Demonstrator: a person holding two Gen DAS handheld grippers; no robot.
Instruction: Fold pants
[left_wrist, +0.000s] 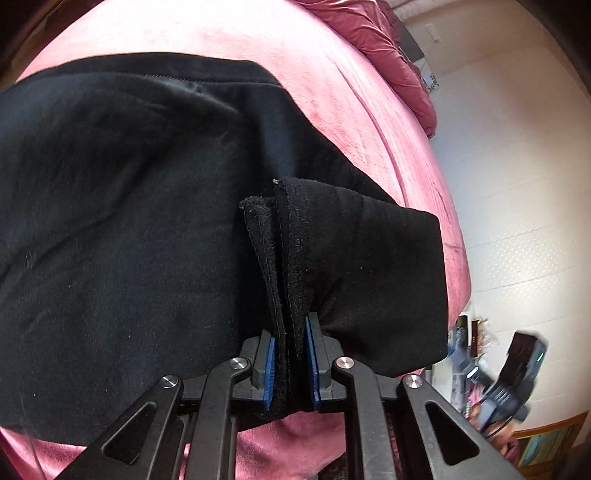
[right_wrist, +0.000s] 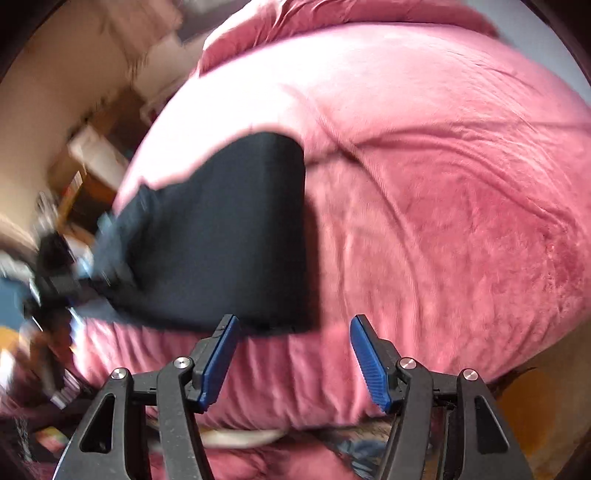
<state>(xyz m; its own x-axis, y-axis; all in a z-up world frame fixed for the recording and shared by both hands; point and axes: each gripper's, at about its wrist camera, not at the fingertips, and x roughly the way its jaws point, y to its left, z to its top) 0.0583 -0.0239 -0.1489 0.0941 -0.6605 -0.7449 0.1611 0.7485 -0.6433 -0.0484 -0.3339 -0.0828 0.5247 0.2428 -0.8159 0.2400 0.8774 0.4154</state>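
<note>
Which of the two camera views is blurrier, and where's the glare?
Right wrist view is blurrier: black pants and room clutter at left smear with motion, though the right gripper stays crisp. Left wrist view is sharp on the left gripper, with glare washing out the pink plush blanket at top.

Pink bed (right_wrist: 443, 184) — pale tiled floor (left_wrist: 517, 221).

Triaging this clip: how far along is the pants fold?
Done: black pants lie on the pink bedspread, apparently already doubled. In hand: left gripper clamps the stacked hems; right gripper is open, holding nothing, beside the near edge. Left: carrying the hems over and smoothing.
</note>
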